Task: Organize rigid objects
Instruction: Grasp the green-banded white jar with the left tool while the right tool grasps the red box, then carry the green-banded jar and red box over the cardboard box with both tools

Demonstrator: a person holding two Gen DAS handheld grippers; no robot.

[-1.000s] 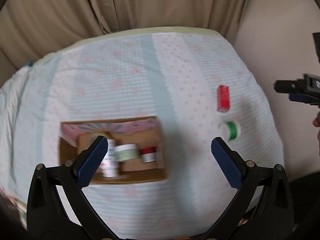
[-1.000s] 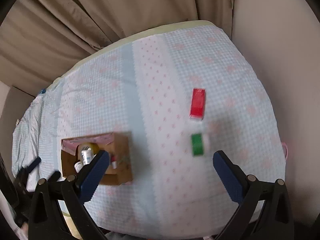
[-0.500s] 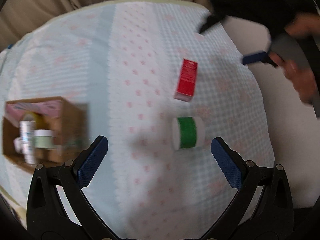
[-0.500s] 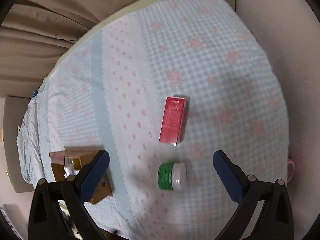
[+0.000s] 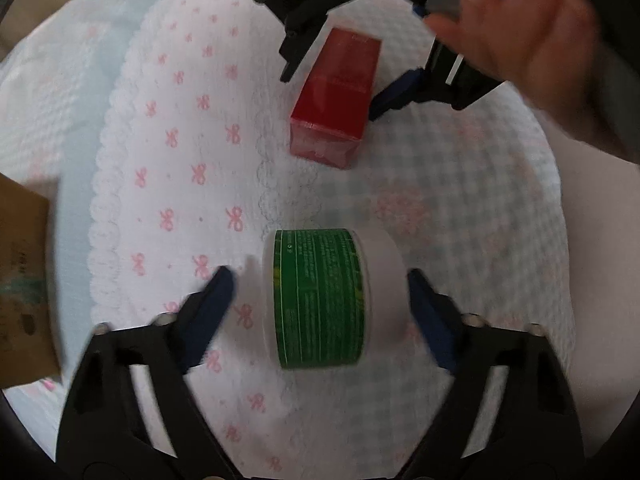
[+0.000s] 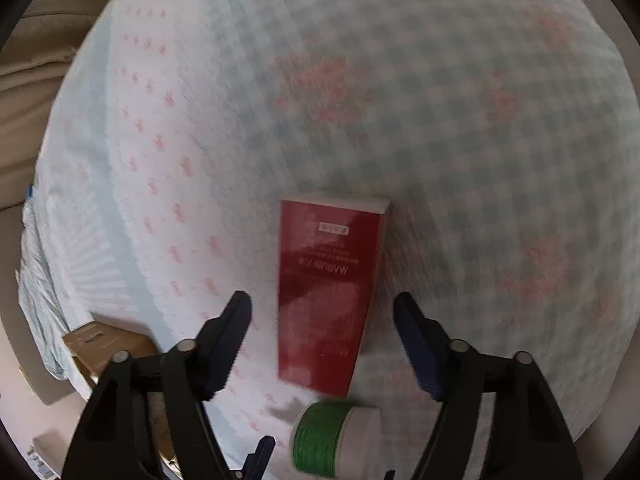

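A green-labelled white jar (image 5: 320, 298) lies on its side on the patterned cloth. My left gripper (image 5: 320, 284) is open with its fingers on either side of the jar, not touching it. A red box (image 5: 334, 98) lies flat beyond the jar. My right gripper (image 6: 322, 312) is open and straddles the red box (image 6: 326, 292); it also shows in the left wrist view (image 5: 332, 92), held by a hand. The jar shows at the bottom of the right wrist view (image 6: 326, 438).
A brown cardboard box (image 5: 22, 284) stands at the left on the cloth, also seen in the right wrist view (image 6: 104, 340). The cloth-covered table (image 6: 440, 100) curves away to a beige wall and curtains (image 6: 24, 60).
Both grippers have moved in and down: the left one from over the cardboard box to around the jar, the right one to around the red box. Both stay open.
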